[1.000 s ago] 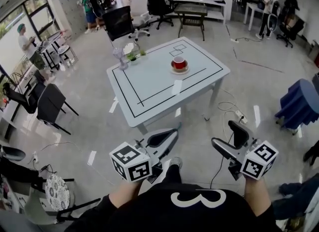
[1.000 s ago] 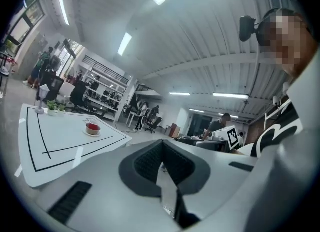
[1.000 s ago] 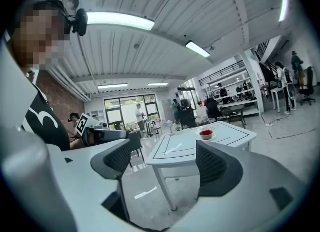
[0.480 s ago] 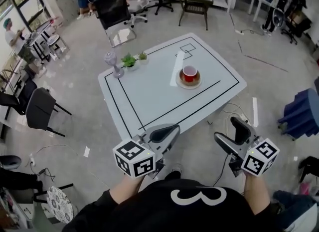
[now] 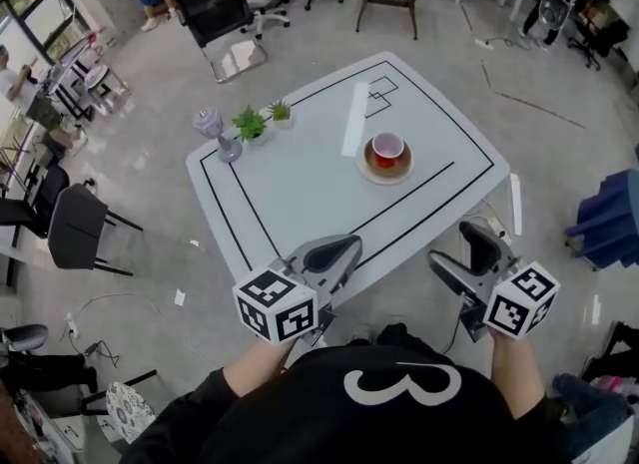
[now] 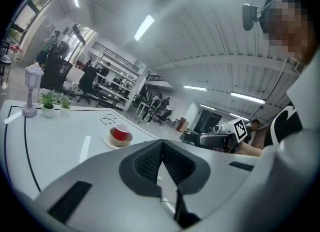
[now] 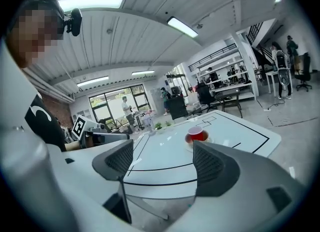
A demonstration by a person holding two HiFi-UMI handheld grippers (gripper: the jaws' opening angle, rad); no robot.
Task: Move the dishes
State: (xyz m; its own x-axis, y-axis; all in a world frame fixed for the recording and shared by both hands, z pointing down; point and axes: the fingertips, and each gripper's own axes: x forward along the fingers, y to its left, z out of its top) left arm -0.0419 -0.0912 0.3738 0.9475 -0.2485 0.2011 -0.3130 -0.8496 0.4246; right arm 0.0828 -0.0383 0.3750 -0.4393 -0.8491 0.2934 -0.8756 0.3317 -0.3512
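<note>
You've stepped up to the table (image 5: 300,188), left gripper (image 5: 337,250) pinched together empty, right gripper (image 5: 459,252) spread wide, just narrowing on nothing: approach step, so next reach for the saucer (image 5: 384,173) under the red cup (image 5: 387,145).

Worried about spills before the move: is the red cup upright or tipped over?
Upright. The cup stands on its saucer, its round mouth facing up in the head view.

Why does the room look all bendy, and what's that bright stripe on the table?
Head view: the wide lens bows the edges of the table; the stripe looks like ceiling-light glare. Left gripper view and right gripper view: fisheye curves the ceiling, corners go dark.
</note>
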